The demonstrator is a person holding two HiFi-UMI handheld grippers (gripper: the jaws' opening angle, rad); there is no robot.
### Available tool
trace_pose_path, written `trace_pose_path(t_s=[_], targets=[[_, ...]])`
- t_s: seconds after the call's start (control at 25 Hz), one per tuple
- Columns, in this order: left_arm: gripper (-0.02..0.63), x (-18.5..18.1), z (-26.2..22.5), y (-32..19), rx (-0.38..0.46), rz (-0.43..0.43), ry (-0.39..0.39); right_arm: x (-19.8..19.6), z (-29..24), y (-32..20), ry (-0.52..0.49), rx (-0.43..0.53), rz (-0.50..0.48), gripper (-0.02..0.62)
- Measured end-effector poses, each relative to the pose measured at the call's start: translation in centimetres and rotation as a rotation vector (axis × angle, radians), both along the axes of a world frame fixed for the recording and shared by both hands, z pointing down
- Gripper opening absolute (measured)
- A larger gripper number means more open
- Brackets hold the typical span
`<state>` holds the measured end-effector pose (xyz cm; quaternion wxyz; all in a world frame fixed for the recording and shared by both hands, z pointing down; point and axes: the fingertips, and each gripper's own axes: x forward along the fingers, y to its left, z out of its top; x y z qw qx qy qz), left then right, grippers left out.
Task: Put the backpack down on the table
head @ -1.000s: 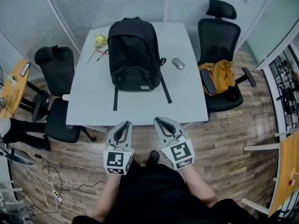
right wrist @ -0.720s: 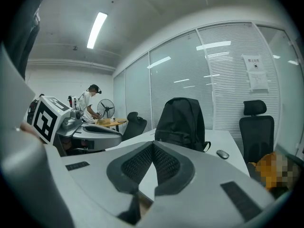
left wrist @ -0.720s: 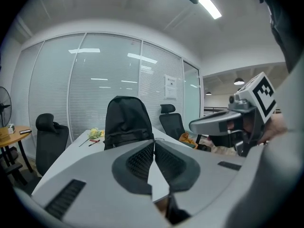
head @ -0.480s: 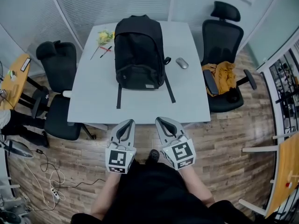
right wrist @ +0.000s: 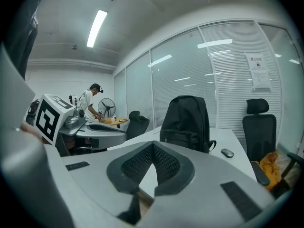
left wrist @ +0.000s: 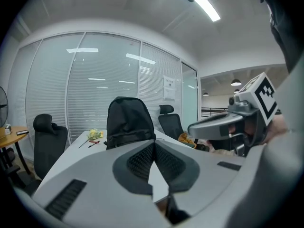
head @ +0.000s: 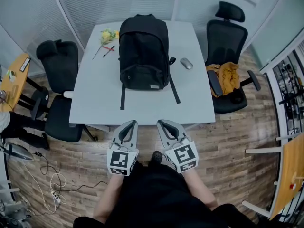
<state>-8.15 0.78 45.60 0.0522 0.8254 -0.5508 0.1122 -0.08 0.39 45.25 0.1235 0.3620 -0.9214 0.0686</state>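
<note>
Both my left hand-held gripper [head: 129, 125] and my right hand-held gripper [head: 164, 125] are pressed together on nothing, held side by side just off the near edge of the table [head: 95, 103]. The backpack [head: 144, 51] stands upright mid-table, straight ahead and well apart from both, its two straps [head: 174, 90] trailing toward me. Neither hand looks nearer; I judge it already set down.
</note>
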Motion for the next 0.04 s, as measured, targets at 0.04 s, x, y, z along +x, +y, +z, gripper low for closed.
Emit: trace_pose_path(t_s=[0.04], targets=[[-0.003, -0.06, 0.02, -0.03, -0.002, 0.001, 0.003, -0.12, 0.03, 0.04, -0.001, -0.002, -0.003, 0.011]])
